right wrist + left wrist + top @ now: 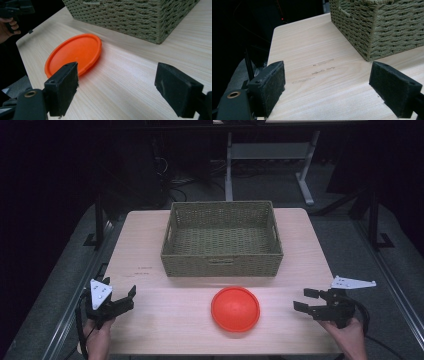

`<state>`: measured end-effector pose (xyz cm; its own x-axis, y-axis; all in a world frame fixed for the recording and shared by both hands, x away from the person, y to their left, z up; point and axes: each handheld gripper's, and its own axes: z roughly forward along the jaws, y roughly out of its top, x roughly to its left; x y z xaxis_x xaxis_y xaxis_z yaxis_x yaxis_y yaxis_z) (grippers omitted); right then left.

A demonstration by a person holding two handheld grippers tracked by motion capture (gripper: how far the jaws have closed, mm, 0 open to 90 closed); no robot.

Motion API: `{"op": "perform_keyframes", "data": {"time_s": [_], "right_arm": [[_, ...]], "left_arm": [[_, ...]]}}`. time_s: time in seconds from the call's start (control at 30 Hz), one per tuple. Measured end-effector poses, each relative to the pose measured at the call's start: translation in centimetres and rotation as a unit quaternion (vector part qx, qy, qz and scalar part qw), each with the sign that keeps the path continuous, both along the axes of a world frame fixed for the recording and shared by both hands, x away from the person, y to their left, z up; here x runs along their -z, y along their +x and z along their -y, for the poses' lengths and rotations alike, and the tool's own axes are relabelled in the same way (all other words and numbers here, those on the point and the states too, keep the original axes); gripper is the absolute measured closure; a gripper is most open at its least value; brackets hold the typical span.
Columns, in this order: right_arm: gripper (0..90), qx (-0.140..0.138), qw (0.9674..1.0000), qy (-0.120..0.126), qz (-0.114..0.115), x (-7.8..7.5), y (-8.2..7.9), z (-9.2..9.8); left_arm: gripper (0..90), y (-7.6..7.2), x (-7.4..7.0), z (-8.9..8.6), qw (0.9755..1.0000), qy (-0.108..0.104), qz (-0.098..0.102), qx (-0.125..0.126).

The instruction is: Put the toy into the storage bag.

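At the left edge of the table [150,330], the left gripper [131,299] rests low over the wood in the person's left hand [97,340], its jaws standing wide apart with nothing between them. In the left gripper view its pads [270,87] frame bare tabletop, a few faint marks [319,68] on the wood, and the near left corner of the woven basket [382,32] beyond. It points up the table toward the basket, not toward the plate.

The orange plate [235,309] lies flat in the middle of the near half of the table, just in front of the basket [222,260] and apart from its front wall. Being round, it has no long axis to line up with; any point of its thin raised rim would serve.

The right gripper [303,300] sits at the right side of the table in the person's right hand [350,337], jaws spread wide and empty, aimed leftward at the plate. In the right gripper view the plate [75,53] lies ahead and to the left, partly behind the left pad [65,87], with clear wood between. The right gripper looks the nearer of the two and the better aimed, so I judge it the likelier one to take the plate.

Nothing stands between it and the plate. The difficulty is that the plate lies flat on the table, so a jaw probably has to get under the rim. The basket stands open and looks empty, its front wall the only thing to clear if the plate goes in.
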<state>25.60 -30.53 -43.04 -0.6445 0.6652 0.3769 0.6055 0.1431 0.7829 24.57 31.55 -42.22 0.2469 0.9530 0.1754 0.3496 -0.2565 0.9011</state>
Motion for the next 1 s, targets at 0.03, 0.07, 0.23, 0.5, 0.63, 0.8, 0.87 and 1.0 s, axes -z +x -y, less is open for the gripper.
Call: {"op": "perform_keyframes", "data": {"time_s": [0.03, 0.07, 0.23, 0.5, 0.63, 0.8, 0.87, 1.0], "right_arm": [[18.2, 0.000, 1.0000, 0.000, 0.000, 0.0, 0.0, 0.0], [18.0, -0.006, 0.9999, -0.005, -0.010, -0.2, 0.2, -0.2], [17.7, -0.015, 0.9997, -0.016, -0.014, -1.0, 0.7, -0.9], [17.0, -0.037, 0.9986, -0.038, -0.007, -2.6, 1.3, -2.6], [17.0, -0.050, 0.9974, -0.049, -0.012, -3.1, 1.8, -3.6], [16.9, -0.069, 0.9952, -0.063, -0.030, -3.2, 2.6, -5.1], [16.9, -0.076, 0.9941, -0.068, -0.038, -3.2, 2.9, -5.5], [17.0, -0.086, 0.9928, -0.070, -0.046, -3.3, 3.4, -6.1]], "left_arm": [[12.7, 0.0, 0.0, 0.0, 1.0000, 0.000, 0.000, 0.000], [12.8, 0.0, 0.0, 0.0, 1.0000, 0.003, 0.000, -0.004], [12.7, 0.1, 0.0, -0.1, 1.0000, 0.002, -0.002, -0.004], [12.7, 0.0, -0.1, 0.2, 1.0000, 0.008, -0.001, 0.001], [12.7, 0.0, -0.1, 0.3, 1.0000, 0.007, 0.000, 0.002], [12.7, 0.0, -0.1, 0.3, 1.0000, 0.008, -0.001, 0.002], [12.7, 0.0, -0.1, 0.2, 1.0000, 0.008, -0.001, 0.001], [12.7, 0.1, -0.1, 0.3, 1.0000, 0.006, 0.001, 0.002]]}}
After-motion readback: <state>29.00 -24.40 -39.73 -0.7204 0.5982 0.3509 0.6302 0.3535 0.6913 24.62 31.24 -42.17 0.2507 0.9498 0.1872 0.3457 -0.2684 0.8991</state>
